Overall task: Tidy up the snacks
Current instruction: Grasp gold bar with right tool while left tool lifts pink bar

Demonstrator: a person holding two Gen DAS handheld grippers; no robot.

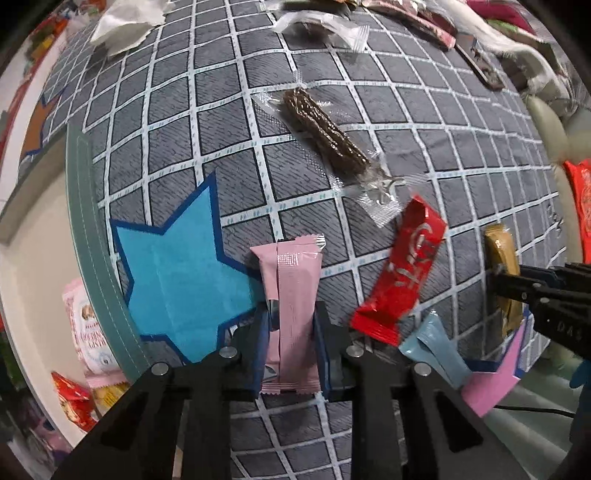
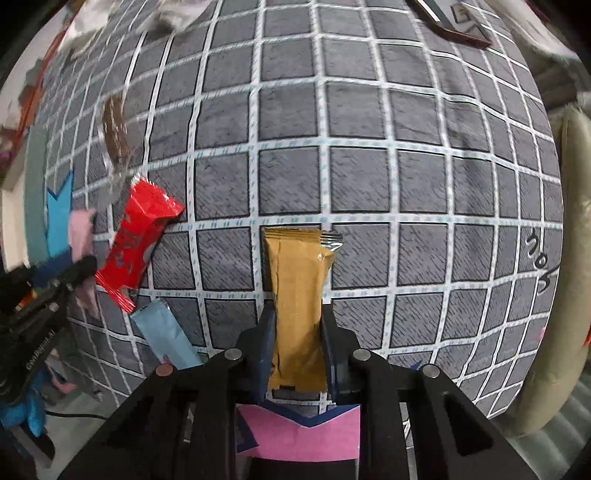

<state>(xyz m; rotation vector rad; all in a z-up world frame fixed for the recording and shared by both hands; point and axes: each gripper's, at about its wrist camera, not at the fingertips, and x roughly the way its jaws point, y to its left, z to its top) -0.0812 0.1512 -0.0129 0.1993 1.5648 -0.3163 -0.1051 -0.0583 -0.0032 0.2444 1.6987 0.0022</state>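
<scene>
My left gripper [image 1: 290, 314] is shut on a pink snack bar [image 1: 291, 295], held just right of a blue paper star [image 1: 177, 280] on the grey checked cloth [image 1: 229, 122]. My right gripper [image 2: 297, 321] is shut on a gold snack bar [image 2: 297, 284], held over the cloth [image 2: 369, 184] above a pink paper star [image 2: 306, 432]. The right gripper and gold bar [image 1: 502, 266] also show at the right of the left wrist view. A red bar [image 1: 402, 273] and a light blue packet [image 1: 436, 347] lie between the grippers. A brown snack in clear wrap [image 1: 325, 136] lies farther out.
More wrapped snacks [image 1: 321, 26] and dark bars [image 1: 480, 62] lie along the far edge. Packets [image 1: 85, 332] sit on a white ledge left of the cloth. A beige cushion edge [image 2: 561, 295] is at the right. The left gripper [image 2: 48, 291] shows at the left of the right wrist view.
</scene>
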